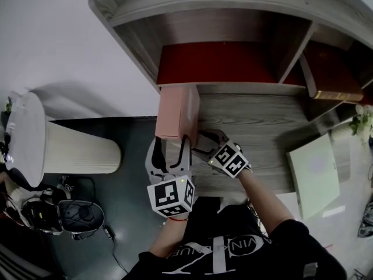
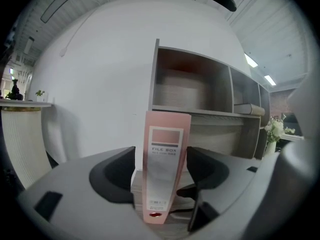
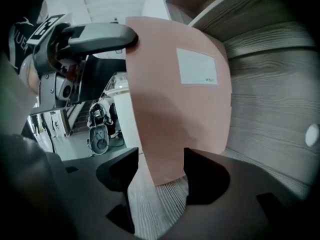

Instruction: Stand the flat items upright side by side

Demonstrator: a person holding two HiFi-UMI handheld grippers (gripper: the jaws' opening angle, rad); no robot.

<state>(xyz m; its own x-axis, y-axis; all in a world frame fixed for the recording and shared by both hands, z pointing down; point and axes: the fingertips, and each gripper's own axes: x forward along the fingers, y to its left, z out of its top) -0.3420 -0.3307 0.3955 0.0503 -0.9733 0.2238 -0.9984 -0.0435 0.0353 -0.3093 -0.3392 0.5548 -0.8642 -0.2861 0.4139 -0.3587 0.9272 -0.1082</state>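
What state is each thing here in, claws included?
pink file box: upright at the left end of the desk.
left gripper: open, jaws astride the box's spine.
right gripper: open around the box's lower edge.
green folder: lying flat on the desk.
book: lying flat in the shelf.

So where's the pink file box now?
In the head view the pink file box stands upright at the left end of the wooden desk, in front of the shelf, the left gripper and right gripper at its near end.
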